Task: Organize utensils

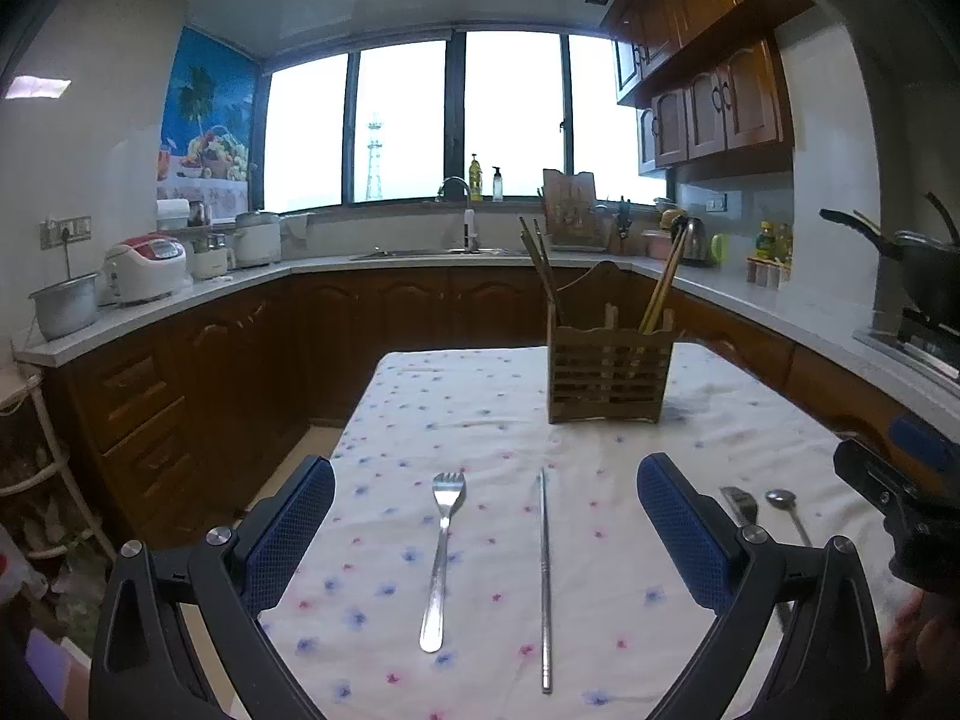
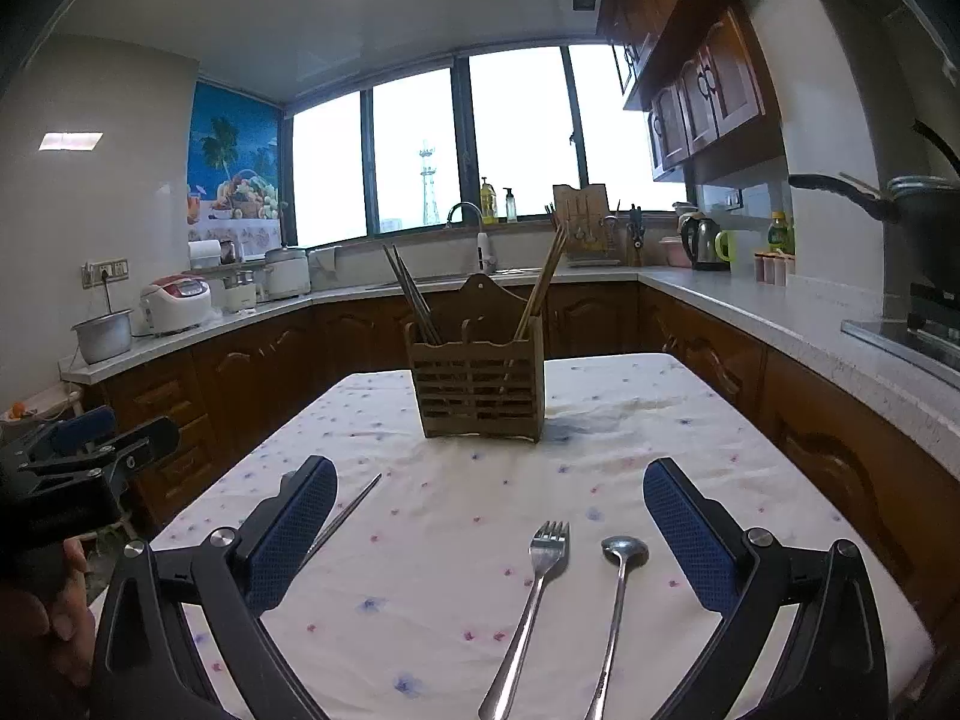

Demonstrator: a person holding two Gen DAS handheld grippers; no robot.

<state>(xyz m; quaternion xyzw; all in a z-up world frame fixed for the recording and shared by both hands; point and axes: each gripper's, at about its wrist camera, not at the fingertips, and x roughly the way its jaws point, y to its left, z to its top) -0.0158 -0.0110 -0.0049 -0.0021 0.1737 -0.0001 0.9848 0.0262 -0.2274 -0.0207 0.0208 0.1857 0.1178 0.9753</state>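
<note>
Left wrist view: my left hand-held gripper (image 1: 486, 531) is spread wide, holding nothing, hovering low over the worktop (image 1: 480, 396) with its floral cloth. Between its fingers lie a fork (image 1: 442, 558), tines away from me, and a metal chopstick (image 1: 545, 576), both flat, parallel and apart. The wooden utensil holder (image 1: 609, 369) stands upright further back, well apart from them, with chopsticks leaning out of both end slots. At the right, past my pad, I see a second fork (image 1: 741, 504) and a spoon (image 1: 789, 510), partly hidden. The right hand-held gripper (image 1: 900, 492) shows at the frame edge.

Right wrist view: it is likewise spread and empty. The second fork (image 2: 531, 606) and spoon (image 2: 618, 600) lie side by side between the fingers, not touching. The chopstick (image 2: 345, 513) pokes out beside the left pad. The holder (image 2: 477, 387) is dead ahead.

Handling, my read: all stiff, light, thin steel; slick, lying flush on soft cloth. I'd pinch across the handle near mid-length, pressing slightly into the cloth to get under it. The chopstick is narrowest and likely to roll or pivot in the pads. The holder looks light, so a careless drop-in could tip it.
</note>
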